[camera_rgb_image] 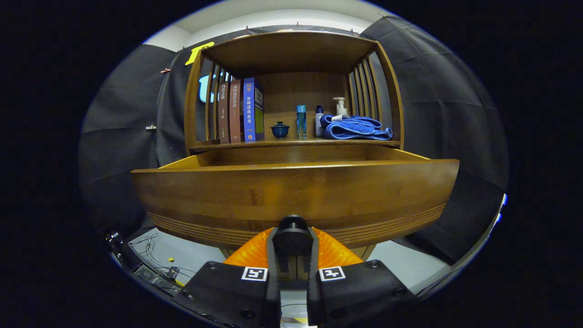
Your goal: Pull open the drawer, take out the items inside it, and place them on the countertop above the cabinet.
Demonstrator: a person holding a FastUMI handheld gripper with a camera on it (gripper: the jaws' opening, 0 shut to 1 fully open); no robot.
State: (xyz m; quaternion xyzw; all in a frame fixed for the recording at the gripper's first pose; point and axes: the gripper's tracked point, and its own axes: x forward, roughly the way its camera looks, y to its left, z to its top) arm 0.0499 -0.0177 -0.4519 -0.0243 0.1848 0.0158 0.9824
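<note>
The gripper has its fingers closed on the dark round knob at the bottom middle of the drawer front. The wooden drawer stands pulled out of the cabinet toward the fingers, its broad front running crosswise. Its open cavity lies above and beyond the front; the contents are hidden. Higher up, the worktop carries books, a small lidded cup, bottles and a blue towel. The next move likely means releasing and rising over the front.
</note>
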